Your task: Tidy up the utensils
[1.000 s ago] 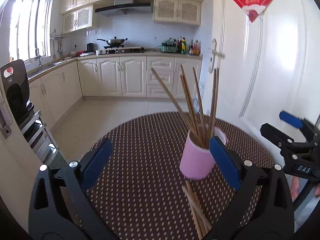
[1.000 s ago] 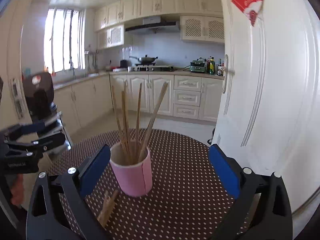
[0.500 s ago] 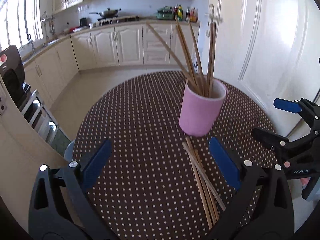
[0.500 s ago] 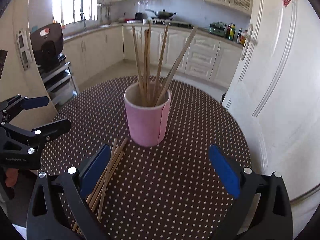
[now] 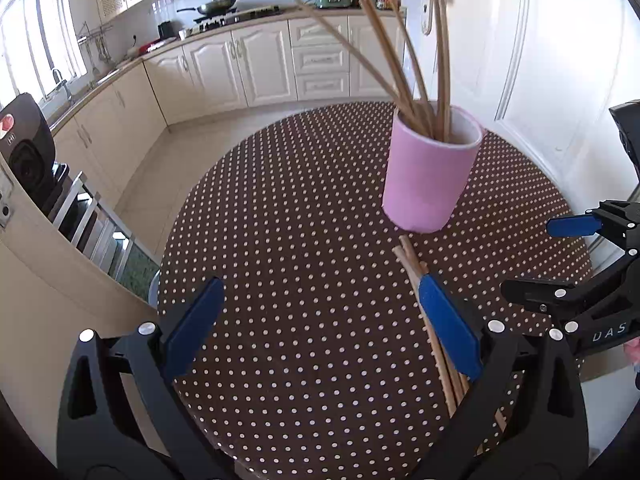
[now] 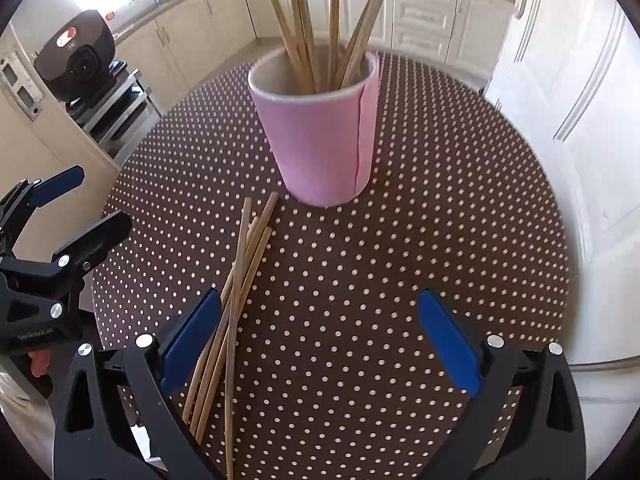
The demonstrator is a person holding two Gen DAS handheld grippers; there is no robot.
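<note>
Room: kitchen with cream cabinets (image 5: 260,68), a wok (image 5: 216,2) on the stove at the back, a white door (image 5: 532,60) at the right.
Surface: round table (image 5: 300,240) under a brown cloth with white dots.
Loose chopsticks: small bundle of wooden chopsticks (image 6: 236,300) flat on the cloth, just in front of the cup, tips fanned toward it but apart from it; in the left wrist view same bundle (image 5: 408,256) partly hidden behind the right finger of the left gripper.
Cup: pink cylindrical holder (image 6: 324,136), upright near the far side of the table, seam down its side; also at (image 5: 428,176).
Chopsticks in cup: several standing chopsticks (image 6: 304,28) leaning outward in different directions, upper ends out of frame in the right wrist view.
Left gripper (image 5: 320,332): blue-padded fingers spread wide, nothing between them, above the cloth, bundle at its right finger; touching or not, cannot tell.
Right gripper (image 6: 320,340): fingers spread wide, empty, bundle passing by its left finger; also seen from the side at the right edge (image 5: 576,264).
Side rack: black appliance (image 6: 76,56) on a metal rack left of the table.
</note>
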